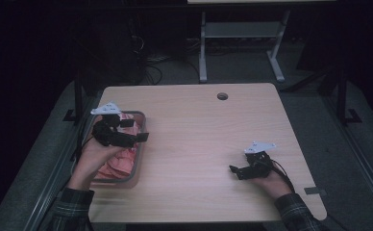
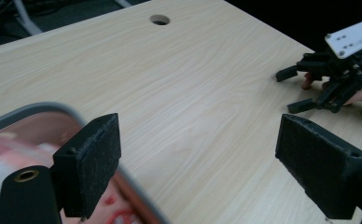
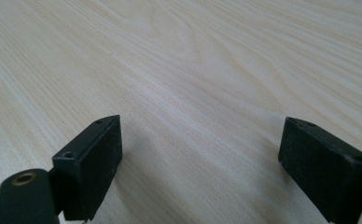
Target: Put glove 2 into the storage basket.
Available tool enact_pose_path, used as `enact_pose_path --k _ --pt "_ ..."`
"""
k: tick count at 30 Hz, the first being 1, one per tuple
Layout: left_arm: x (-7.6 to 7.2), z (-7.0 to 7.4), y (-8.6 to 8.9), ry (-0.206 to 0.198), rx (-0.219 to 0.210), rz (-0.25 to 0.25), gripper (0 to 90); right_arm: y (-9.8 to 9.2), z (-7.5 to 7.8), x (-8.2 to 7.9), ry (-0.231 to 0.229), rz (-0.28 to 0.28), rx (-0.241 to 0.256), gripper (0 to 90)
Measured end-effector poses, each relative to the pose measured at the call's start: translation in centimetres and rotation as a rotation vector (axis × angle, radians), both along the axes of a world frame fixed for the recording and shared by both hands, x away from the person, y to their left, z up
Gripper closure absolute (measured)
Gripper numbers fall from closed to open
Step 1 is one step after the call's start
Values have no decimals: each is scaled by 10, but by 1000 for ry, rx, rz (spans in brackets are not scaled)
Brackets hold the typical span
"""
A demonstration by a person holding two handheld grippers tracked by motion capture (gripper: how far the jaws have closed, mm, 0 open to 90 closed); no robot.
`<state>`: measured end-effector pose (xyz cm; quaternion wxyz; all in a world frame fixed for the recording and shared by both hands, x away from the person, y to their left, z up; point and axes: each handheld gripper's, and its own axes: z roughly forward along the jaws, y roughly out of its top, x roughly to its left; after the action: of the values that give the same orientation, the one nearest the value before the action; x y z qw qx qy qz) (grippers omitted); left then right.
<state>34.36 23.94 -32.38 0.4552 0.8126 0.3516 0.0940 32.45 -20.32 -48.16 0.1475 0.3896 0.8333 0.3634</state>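
Left claw (image 1: 135, 131) hangs spread wide and empty above the grey tray (image 1: 140, 159), over the pink cloth (image 1: 122, 161) heaped inside at the table's (image 1: 199, 130) left edge. In its own view the tray's rim (image 2: 39, 109) curves beneath the near jaw. Right claw (image 1: 237, 172), released too, rests low on bare wood, well apart from the tray.

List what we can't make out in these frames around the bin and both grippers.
- Pink cloth in the grey bin: high view, left gripper and hand cover its middle; what kind of item it is cannot be told.
- Same cloth, left gripper view: blurred, cut by the bottom edge, partly behind a jaw.
- Right gripper: high view, small and dark; jaw detail unclear there.
- Table: right gripper view, edges out of frame.
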Motion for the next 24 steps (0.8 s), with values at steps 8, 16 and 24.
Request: enact_pose_path --k 8,16,24 --pt "-4 -17 -32 -5 11 -28 137 0 0 0 0 0 1 128" --pt "-8 -34 -60 -12 29 -58 137 0 0 0 0 0 1 128" --pt "-15 -58 -90 9 48 -95 137 0 0 0 -1 0 0 128"
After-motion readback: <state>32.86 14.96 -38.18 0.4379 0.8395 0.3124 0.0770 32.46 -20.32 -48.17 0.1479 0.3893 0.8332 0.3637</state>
